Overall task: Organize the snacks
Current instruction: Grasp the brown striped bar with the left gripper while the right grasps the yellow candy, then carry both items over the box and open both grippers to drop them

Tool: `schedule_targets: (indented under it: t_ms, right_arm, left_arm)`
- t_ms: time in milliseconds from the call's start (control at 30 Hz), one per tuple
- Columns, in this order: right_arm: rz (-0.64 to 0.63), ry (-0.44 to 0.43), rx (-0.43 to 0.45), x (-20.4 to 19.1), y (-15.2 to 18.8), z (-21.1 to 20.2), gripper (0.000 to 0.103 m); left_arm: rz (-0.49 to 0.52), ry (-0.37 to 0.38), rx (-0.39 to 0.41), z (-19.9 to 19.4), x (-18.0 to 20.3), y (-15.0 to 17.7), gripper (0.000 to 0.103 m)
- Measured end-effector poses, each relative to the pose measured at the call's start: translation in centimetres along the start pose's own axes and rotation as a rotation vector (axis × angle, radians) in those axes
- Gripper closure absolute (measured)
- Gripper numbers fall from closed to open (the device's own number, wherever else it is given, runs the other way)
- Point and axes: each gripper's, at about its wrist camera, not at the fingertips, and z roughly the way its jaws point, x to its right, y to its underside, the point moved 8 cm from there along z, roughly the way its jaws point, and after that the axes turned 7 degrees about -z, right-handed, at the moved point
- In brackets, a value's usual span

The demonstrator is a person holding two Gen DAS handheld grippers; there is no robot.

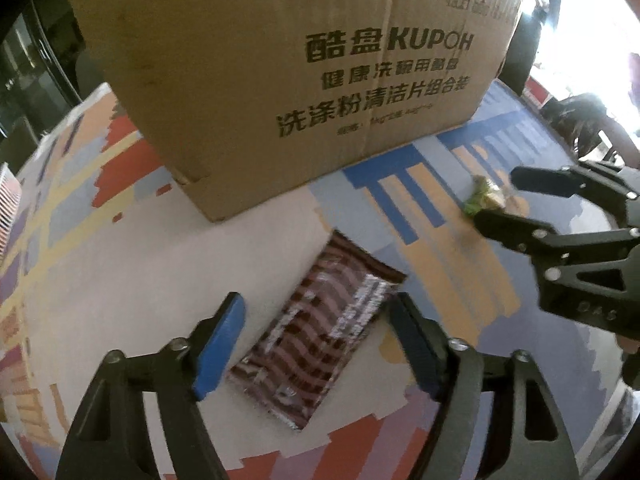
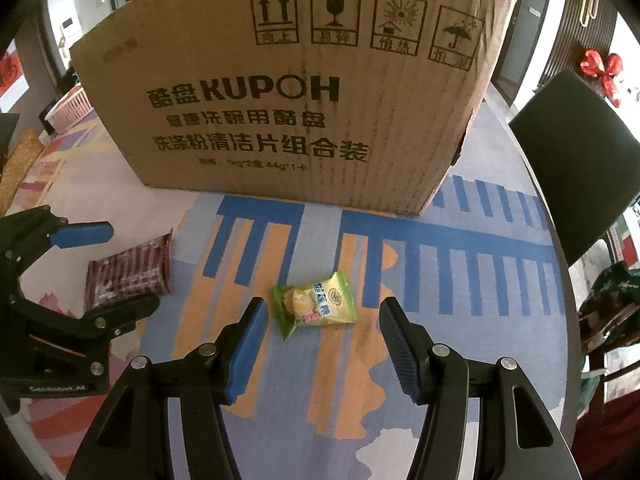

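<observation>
Brown striped snack packet (image 1: pixel 316 332) lies low centre in my left view, green-yellow candy (image 2: pixel 314 304) mid-frame in my right, both on the patterned table (image 2: pixel 460 360) before the KUPOH cardboard box (image 2: pixel 280 112). Pickup looks next: descend, straddle, close. My left gripper (image 1: pixel 316 344) and right gripper (image 2: pixel 324 348) are spread wide, holding nothing.

Left tool (image 1: pixel 316 344): black angular frame, silver round screws, ribbed blue pads (image 1: pixel 219 350). Right tool (image 2: pixel 323 354) is built alike. "GenRobot.AI" is lettered in white on the left housing.
</observation>
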Motion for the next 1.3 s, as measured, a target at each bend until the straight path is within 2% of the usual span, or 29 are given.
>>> schedule_targets:
  t_ms: [133,300,433,533,667,867,1300]
  right_arm:
    - [0.013,-0.021,-0.002,0.0,-0.1,0.3,0.044]
    - [0.028,-0.043,0.001,0.2,-0.4,0.9,0.044]
    - [0.018,-0.043,0.009,0.1,-0.7,1.3,0.045]
    - [0.003,-0.01,0.016,-0.3,-0.8,1.1,0.063]
    - [0.012,-0.018,0.023,-0.3,-0.5,0.7,0.07]
    - [0.034,-0.037,0.041,0.2,-0.4,-0.2,0.071]
    - [0.026,-0.039,0.157,0.3,-1.5,-5.2,0.071]
  left_arm:
    - [-0.014,0.019,0.008,0.0,0.1,-0.5,0.055]
    - [-0.077,0.04,0.021,-0.1,0.1,-0.9,0.065]
    - [-0.134,0.059,0.029,-0.4,-0.1,-0.5,0.067]
    - [-0.164,0.072,0.033,-0.6,-0.1,-0.4,0.068]
    - [-0.183,0.075,0.044,-0.6,-0.1,0.0,0.068]
    - [-0.209,0.085,0.077,-1.4,0.2,-0.1,0.068]
    - [-0.238,0.088,0.195,-6.7,0.6,-0.8,0.068]
